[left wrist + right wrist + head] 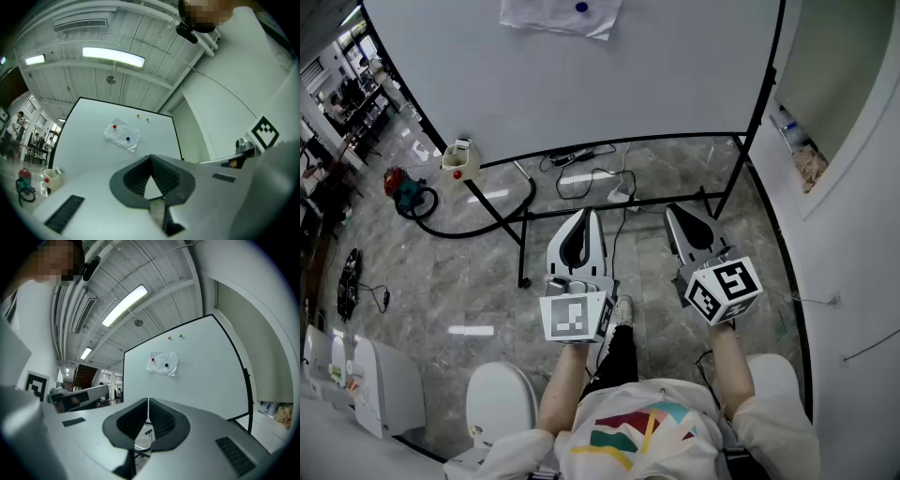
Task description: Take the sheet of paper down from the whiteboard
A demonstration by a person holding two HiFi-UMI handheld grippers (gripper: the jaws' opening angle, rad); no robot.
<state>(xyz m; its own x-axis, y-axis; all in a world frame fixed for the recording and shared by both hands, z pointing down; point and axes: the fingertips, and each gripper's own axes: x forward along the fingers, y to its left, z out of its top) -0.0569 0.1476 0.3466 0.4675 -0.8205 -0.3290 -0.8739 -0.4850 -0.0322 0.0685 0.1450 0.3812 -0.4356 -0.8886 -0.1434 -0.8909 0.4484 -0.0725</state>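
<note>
A crumpled white sheet of paper (560,16) hangs on the whiteboard (581,84), pinned by a blue magnet (581,7). In the left gripper view the sheet of paper (123,134) shows a red and a blue magnet; two more magnets sit above it on the board. The right gripper view shows the sheet of paper (163,363) straight ahead. My left gripper (580,215) and right gripper (675,212) are both held well short of the board, side by side, jaws shut and empty. The left gripper (151,157) and right gripper (148,400) each point toward the board.
The whiteboard stands on a black frame (619,202) with cables and a power strip (572,157) on the marble floor beneath. A red vacuum (403,190) with a hose lies at left. A white wall (853,187) runs along the right. White chairs (497,398) stand behind.
</note>
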